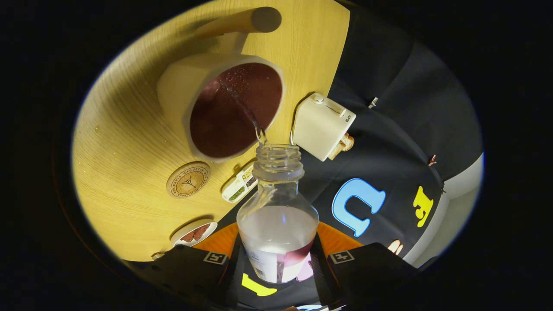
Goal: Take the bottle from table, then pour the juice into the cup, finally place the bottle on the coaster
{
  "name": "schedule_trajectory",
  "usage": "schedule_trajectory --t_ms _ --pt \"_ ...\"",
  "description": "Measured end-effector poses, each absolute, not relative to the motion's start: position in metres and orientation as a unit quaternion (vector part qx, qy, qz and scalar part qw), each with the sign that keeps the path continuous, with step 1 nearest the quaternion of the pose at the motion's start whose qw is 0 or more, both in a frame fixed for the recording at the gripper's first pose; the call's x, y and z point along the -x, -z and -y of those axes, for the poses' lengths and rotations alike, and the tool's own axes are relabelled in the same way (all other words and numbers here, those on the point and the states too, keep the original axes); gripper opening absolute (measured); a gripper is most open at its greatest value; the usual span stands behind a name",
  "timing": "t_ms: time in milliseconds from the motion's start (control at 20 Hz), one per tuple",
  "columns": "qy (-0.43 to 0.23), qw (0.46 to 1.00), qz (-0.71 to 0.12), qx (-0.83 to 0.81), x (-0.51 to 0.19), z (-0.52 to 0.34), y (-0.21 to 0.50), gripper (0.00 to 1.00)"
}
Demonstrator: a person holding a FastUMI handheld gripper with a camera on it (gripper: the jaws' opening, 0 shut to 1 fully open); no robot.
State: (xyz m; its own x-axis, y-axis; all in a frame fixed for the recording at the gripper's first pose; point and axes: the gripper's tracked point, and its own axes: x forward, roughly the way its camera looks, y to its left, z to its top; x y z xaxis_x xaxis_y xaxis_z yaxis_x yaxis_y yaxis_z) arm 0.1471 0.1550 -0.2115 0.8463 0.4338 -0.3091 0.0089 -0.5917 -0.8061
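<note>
Two fingers of our gripper [276,263] clench the bottle [278,229] by its lower body, one pressing on each side, with the labelled part sitting between them. We see the bottle's long axis running straight ahead along the fingers, base toward us and neck pointing away toward the cup [220,108]. Its cap is off, and the open threaded mouth [277,154] sits just at the near rim of the cup. Much of the bottle looks clear and drained.

From the mouth we see a thin stream of liquid [255,123] arcing over the rim and into the cup. The cup is pale, with a long round handle [242,22] sticking out on its far side, and it holds dark reddish juice with small bubbles on the surface. It stands on the wooden table [125,142].

Beside the cup, on the table, lies the round coaster [188,179], well apart from the bottle and with nothing on it. Between the coaster and the bottle neck we see a small white box [239,188] with compartments. Closer to the fingers a small dish [193,233] holds something brown. At the table's edge, next to the cup, stands a white toaster [322,125] with bread in it.
</note>
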Motion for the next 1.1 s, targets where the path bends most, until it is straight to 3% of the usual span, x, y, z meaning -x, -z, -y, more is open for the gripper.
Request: schedule_trajectory --t_ms 1100 --pt "-0.22 0.383 0.155 0.883 -0.148 -0.153 0.186 0.7"
